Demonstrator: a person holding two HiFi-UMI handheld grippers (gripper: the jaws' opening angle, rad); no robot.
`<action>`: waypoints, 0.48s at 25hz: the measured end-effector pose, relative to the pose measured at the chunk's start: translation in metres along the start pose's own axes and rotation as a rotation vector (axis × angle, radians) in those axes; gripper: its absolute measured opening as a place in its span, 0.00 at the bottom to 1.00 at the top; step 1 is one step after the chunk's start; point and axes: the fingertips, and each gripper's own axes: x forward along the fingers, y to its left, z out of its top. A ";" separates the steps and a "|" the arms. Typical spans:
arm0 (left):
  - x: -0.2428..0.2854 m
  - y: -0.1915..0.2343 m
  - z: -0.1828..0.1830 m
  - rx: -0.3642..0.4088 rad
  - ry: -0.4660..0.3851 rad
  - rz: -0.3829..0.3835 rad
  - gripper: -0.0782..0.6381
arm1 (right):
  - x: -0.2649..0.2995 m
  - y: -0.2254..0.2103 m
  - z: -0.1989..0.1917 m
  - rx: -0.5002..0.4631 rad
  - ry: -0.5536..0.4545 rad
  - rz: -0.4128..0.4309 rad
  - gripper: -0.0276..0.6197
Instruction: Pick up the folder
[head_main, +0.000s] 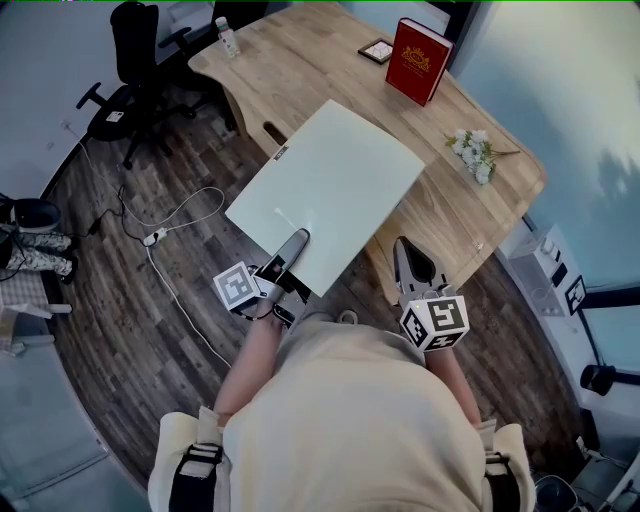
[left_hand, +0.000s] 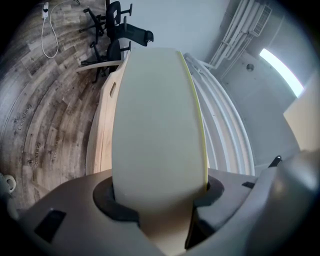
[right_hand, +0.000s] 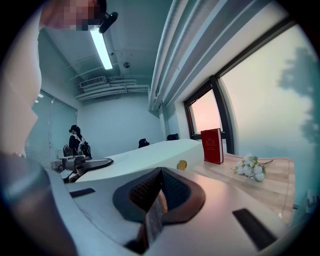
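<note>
Found left gripper (head_main: 293, 243) clamped on the near corner of the folder (head_main: 330, 185), one jaw lying on top of the sheet. Confirmed in the left gripper view: pads (left_hand: 112, 207) pressed against both faces of the folder (left_hand: 155, 115), pale cover running straight ahead from the gripper (left_hand: 160, 200), thin yellow edge along its right side. Noted folder held at a slant over the tabletop (head_main: 300, 60), gripped end overhanging the floor (head_main: 140, 300). Unable to tell whether the far end touches the wood.

Found right gripper (head_main: 409, 262) well apart to the right of the left one, jaws together on nothing. Confirmed in its own view, pads of the right gripper (right_hand: 156, 197) meeting with no gap. Seen from there: folder (right_hand: 145, 155) ahead and to the left, red book (right_hand: 212, 146) upright ahead, white flowers (right_hand: 252, 166) ahead and to the right on the tabletop (right_hand: 270, 185).

Recorded beyond the folder, far from both grippers: small dark tile (head_main: 376, 50) and bottle (head_main: 228, 38). Noted office chair (head_main: 130, 70) on the floor, far left of the left gripper.
</note>
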 end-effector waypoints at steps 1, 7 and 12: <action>0.000 -0.001 0.000 -0.003 -0.002 -0.004 0.50 | 0.000 0.000 0.000 -0.001 0.001 0.001 0.07; 0.001 -0.005 0.001 -0.008 -0.005 -0.014 0.50 | -0.002 0.001 0.000 -0.002 0.004 0.000 0.07; 0.002 -0.003 0.002 -0.016 -0.011 -0.015 0.50 | -0.002 -0.001 -0.001 -0.027 0.008 -0.017 0.07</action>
